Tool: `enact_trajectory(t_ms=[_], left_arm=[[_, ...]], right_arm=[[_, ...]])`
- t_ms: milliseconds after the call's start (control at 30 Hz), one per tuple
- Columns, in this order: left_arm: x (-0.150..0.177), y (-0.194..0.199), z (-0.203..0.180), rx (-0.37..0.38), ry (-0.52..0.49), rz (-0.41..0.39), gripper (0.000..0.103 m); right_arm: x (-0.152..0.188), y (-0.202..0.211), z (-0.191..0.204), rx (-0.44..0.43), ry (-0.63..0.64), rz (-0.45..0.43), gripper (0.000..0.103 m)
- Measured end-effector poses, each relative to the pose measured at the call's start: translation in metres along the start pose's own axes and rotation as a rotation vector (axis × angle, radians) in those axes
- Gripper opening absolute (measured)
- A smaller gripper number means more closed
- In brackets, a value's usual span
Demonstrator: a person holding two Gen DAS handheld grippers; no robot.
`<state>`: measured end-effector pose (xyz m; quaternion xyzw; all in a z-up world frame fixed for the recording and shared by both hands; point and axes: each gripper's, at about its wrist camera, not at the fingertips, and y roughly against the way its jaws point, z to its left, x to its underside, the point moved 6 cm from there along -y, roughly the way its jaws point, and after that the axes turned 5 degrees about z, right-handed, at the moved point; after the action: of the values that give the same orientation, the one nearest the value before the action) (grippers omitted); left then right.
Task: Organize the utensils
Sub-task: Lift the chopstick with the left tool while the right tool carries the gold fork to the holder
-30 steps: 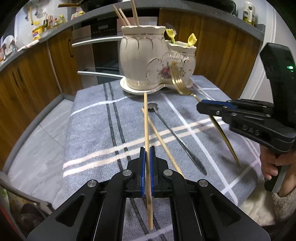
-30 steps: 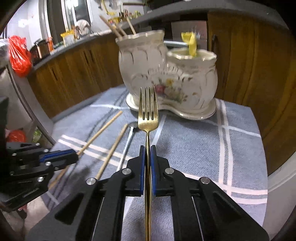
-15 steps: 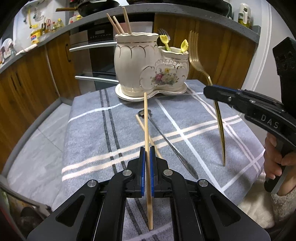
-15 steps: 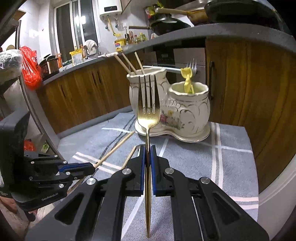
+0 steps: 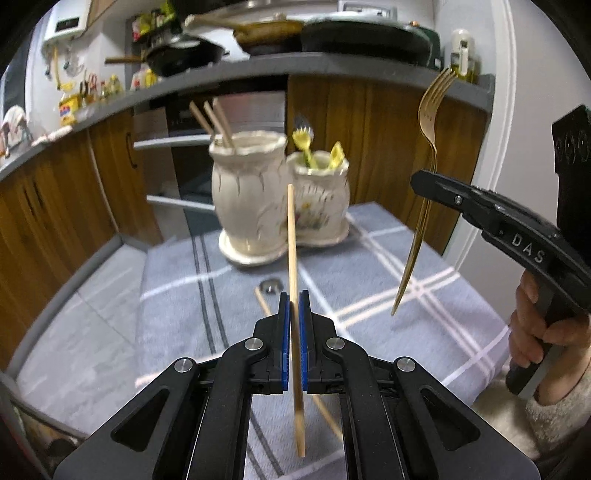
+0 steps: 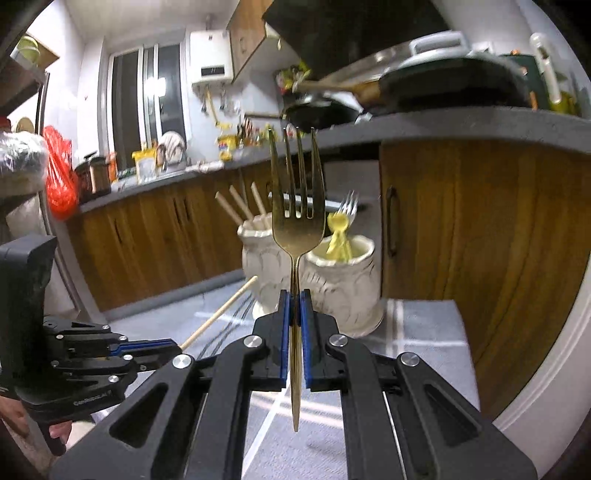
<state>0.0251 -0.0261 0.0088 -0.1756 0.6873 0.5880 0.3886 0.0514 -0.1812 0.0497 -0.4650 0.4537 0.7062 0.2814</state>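
My left gripper (image 5: pixel 294 299) is shut on a wooden chopstick (image 5: pixel 292 240) that stands tilted up above the grey cloth. To its right, my right gripper (image 6: pixel 294 297) is shut on a gold fork (image 6: pixel 297 221), tines up, held in the air; the same gold fork (image 5: pixel 428 147) shows in the left wrist view. Ahead stands a white double ceramic holder (image 5: pixel 251 192): its taller pot holds chopsticks (image 5: pixel 214 122), its smaller pot (image 5: pixel 319 195) holds yellow utensils and a silver fork. A second chopstick (image 5: pixel 264 304) and a dark spoon (image 5: pixel 271 286) lie on the cloth, mostly hidden behind my left gripper.
The striped grey cloth (image 5: pixel 177 295) covers a small table in front of wooden kitchen cabinets (image 5: pixel 388 147) and an oven. A person's hand (image 5: pixel 535 332) grips the right tool's handle. Pans sit on the counter (image 5: pixel 280 33) above.
Both grippers rose from the cloth and tilted up. The fork went from slanting low beside the holder to upright in the air; the chopstick lifted off the cloth.
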Motion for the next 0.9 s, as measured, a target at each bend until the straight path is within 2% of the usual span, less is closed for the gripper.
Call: enact_trajectory(t_ms=[333, 733, 900], left_arm=[[-0.032, 0.016, -0.008, 0.028, -0.005, -0.132, 0.005], [-0.056, 0.013, 0.005, 0.032, 0.009, -0.204, 0.005], [-0.078, 0.008, 0.014, 0.050, 0.034, -0.257, 0.005]], right_arm=[[-0.023, 0.010, -0.008, 0.023, 0.003, -0.091, 0.006], [-0.088, -0.003, -0.021, 0.060, -0.004, -0.204, 0.006], [-0.108, -0.015, -0.030, 0.063, -0.029, -0.248, 0.006]])
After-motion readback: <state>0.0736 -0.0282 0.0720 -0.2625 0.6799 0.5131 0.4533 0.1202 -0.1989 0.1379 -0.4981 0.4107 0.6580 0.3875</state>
